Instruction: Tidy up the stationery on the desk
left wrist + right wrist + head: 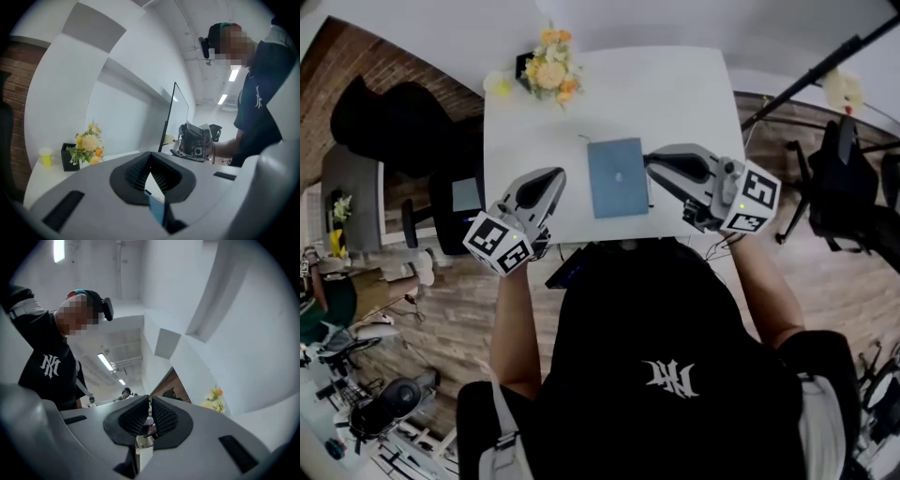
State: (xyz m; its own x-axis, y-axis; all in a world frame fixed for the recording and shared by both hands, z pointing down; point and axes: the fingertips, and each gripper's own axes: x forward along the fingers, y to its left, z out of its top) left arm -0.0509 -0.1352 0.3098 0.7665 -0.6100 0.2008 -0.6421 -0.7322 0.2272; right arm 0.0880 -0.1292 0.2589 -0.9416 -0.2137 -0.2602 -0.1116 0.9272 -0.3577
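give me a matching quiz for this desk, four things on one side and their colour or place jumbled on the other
Things:
1. notebook
2. flowers
3. cup
4. right tongs

Colour or place:
a. yellow, next to the flowers
b. blue, lying flat in the middle of the desk
c. in a black pot at the desk's far edge
d. by the notebook's right side

Pairs: 1-b, 2-c, 3-a, 4-d

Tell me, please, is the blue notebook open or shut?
Shut: the blue notebook lies flat on the desk, only its cover showing.
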